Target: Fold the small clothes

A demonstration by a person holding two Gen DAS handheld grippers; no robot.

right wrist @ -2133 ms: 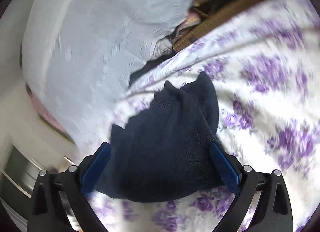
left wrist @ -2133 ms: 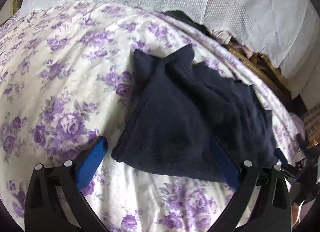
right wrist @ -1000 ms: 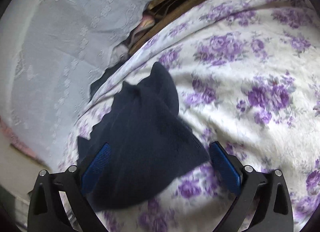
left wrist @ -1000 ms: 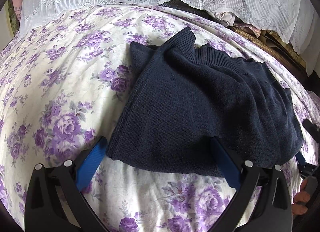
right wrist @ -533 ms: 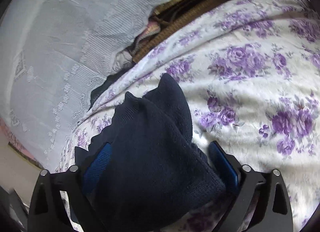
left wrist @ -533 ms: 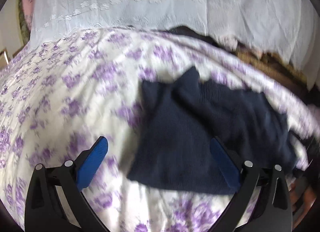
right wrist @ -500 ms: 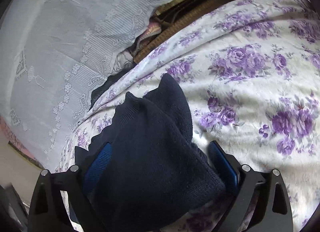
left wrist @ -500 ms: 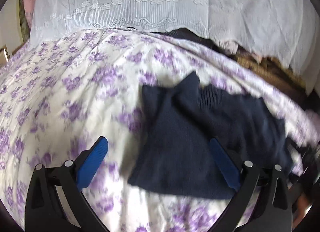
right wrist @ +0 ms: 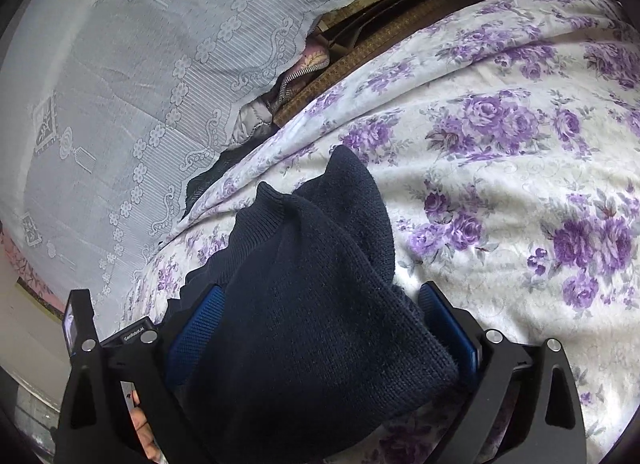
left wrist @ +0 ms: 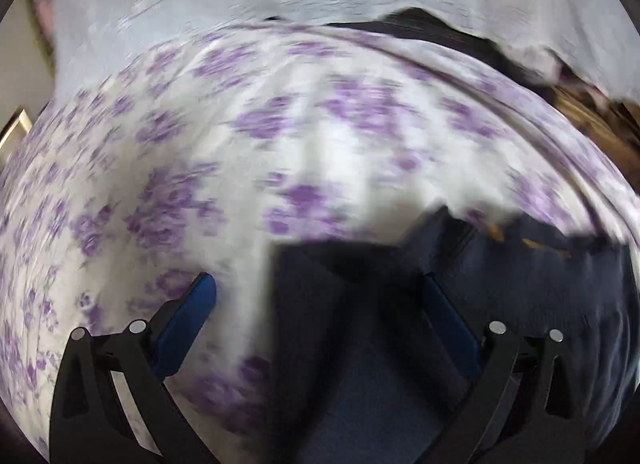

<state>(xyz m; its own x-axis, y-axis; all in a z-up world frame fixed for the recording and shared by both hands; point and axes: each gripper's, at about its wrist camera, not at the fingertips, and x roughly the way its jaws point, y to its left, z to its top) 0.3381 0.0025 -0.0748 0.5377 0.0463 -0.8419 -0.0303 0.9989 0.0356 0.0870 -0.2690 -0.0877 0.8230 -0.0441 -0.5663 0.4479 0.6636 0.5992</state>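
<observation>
My left gripper and right gripper hang spread wide, pinching nothing, over the navy knit garment lying near the floral bedspread's curtain-side edge.

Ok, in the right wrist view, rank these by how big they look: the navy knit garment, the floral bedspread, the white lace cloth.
1. Floral bedspread
2. White lace cloth, close behind; I would not separate these two firmly
3. Navy knit garment, smallest, though it sits nearest the camera, which inflates it
</observation>
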